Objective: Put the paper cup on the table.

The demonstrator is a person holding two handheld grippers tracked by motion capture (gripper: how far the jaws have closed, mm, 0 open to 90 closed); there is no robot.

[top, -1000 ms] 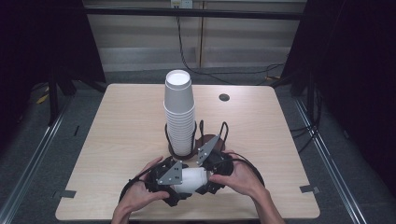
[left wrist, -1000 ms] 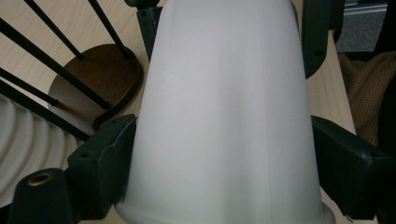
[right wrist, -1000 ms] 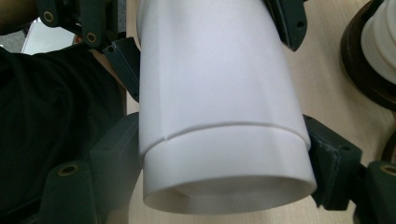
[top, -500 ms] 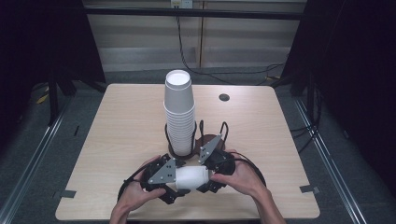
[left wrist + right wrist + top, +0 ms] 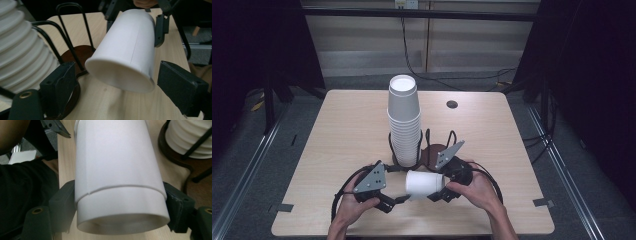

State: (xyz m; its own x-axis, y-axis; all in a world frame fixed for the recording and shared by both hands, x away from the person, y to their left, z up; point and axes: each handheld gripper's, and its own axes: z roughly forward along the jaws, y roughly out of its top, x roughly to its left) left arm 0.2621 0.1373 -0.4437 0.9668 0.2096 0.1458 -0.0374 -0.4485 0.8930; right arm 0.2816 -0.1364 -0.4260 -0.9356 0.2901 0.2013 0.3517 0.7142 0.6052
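A white paper cup lies on its side just above the table's front edge, between both hands. My right gripper is shut on its rim end; in the right gripper view the pads press both sides of the cup, where a step line suggests two nested cups. My left gripper faces the cup's base. Its jaws have just been closing and stand open around the base with a gap on each side.
A tall stack of white cups stands in a black wire holder on a brown disc, just behind the grippers at the middle of the wooden table. A small dark round hole sits at the back right.
My left gripper has drawn a little to the left, so more of the cup shows between the two grippers. The right hand and the stack have stayed put.
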